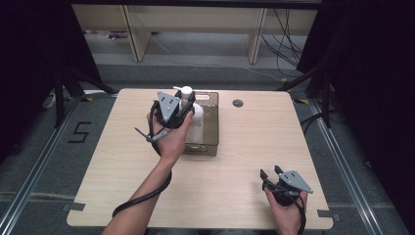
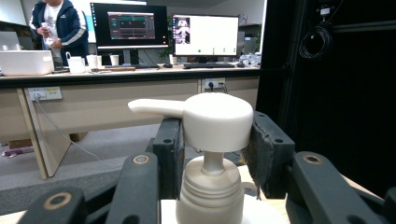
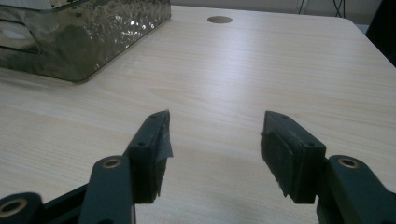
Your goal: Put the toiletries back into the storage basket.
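A white pump bottle (image 1: 197, 120) stands upright in a tinted clear plastic bin (image 1: 212, 133) at the back middle of the wooden table. My left gripper (image 1: 184, 104) is shut on its pump head (image 2: 219, 120); both pads press the head's sides, and the spout points left in the left gripper view. Below the head I see the ribbed collar (image 2: 211, 191). My right gripper (image 1: 270, 174) rests low near the table's front right, its jaws open (image 3: 215, 140) with only bare wood between them. The bin's corner (image 3: 93, 32) lies far off at its upper left.
A round cable hole (image 1: 238, 103) sits in the table right of the bin. Black curtains flank the table. Beyond it stands a long desk (image 2: 116, 77) with monitors (image 2: 205, 35), and a person (image 2: 53, 25) stands at its far left.
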Tool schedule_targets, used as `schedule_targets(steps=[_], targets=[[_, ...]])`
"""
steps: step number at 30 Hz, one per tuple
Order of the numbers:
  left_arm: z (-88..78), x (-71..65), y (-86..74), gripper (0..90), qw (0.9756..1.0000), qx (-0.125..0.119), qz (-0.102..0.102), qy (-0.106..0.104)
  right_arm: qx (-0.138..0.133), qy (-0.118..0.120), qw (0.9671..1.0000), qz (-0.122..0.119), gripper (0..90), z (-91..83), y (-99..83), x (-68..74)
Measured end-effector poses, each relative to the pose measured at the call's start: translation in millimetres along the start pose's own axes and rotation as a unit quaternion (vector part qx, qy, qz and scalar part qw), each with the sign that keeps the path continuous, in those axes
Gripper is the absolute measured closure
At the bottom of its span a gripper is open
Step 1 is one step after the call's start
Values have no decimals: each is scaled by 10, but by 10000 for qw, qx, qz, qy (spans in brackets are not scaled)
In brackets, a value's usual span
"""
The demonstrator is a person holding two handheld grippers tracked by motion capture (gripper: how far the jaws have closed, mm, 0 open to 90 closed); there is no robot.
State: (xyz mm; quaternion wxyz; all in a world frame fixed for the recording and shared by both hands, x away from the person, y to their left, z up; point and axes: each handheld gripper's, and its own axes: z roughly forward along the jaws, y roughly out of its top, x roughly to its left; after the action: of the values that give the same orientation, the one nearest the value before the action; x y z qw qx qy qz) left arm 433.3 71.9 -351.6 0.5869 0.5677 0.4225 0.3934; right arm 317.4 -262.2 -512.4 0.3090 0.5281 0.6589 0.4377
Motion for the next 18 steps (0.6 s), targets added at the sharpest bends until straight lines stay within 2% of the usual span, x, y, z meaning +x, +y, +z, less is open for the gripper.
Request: schedule_targets(steps=[2,5,9,18], targets=[[-1,1,-4,589,10000,-14,13,-9,-117,16,9999,-16,432,21,-5,-3],[-1,0,-18,589,10000,-21,6,-13,-19,-11,10000,7,432,-1,-1,0],[0,11,-44,589,10000,13,-6,-13,-63,1,10000,-60,432,10,-1,-8],[-1,18,-93,589,10000,62,-3,19,-41,15,10000,-20,432,10,-2,-1]])
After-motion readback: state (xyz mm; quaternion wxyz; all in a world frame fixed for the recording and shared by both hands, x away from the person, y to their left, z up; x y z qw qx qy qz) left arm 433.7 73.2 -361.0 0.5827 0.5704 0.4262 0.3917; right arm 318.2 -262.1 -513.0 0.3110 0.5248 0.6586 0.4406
